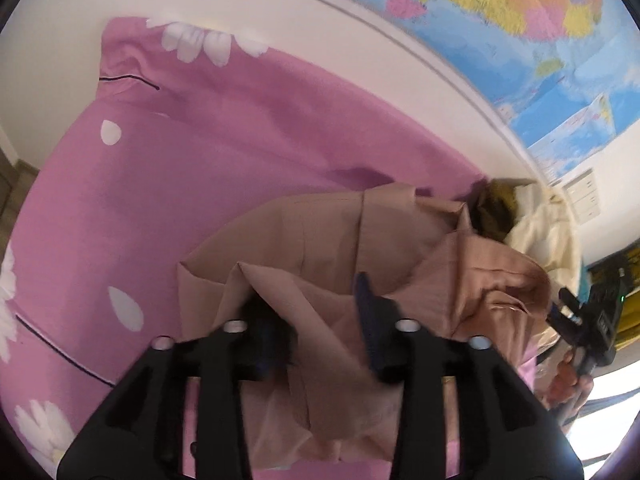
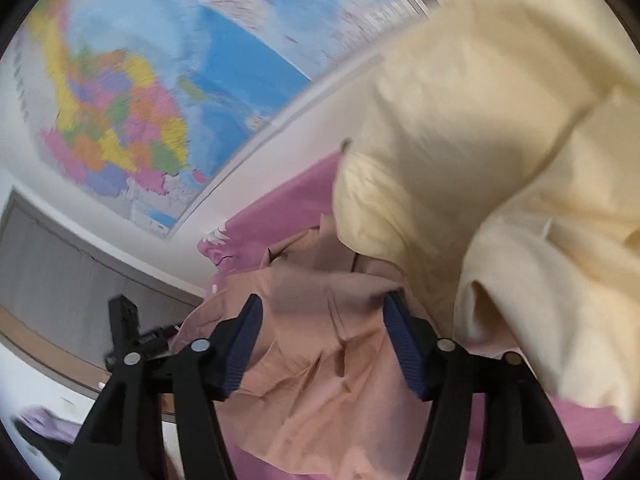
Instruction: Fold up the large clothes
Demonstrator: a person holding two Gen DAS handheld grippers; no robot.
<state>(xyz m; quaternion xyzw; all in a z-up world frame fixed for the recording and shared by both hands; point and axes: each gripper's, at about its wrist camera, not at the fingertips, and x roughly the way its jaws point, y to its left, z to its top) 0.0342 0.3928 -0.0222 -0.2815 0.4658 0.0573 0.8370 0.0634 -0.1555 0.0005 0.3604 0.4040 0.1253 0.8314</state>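
pink floral bedsheet (image 1: 240, 152), wall map (image 2: 152, 92), tan garment (image 1: 320, 240)

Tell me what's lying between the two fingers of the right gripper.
In the right wrist view, the tan garment fills the gap of the right gripper; its fingers stand apart, open over the cloth.

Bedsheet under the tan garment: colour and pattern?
Pink bedsheet with white flower and petal prints and thin dark lines; shows best in the left wrist view.

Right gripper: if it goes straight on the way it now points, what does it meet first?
Most likely the tan garment, which lies between the open jaws of the right gripper and just ahead. The cream garment is off to the right; depth is unclear.
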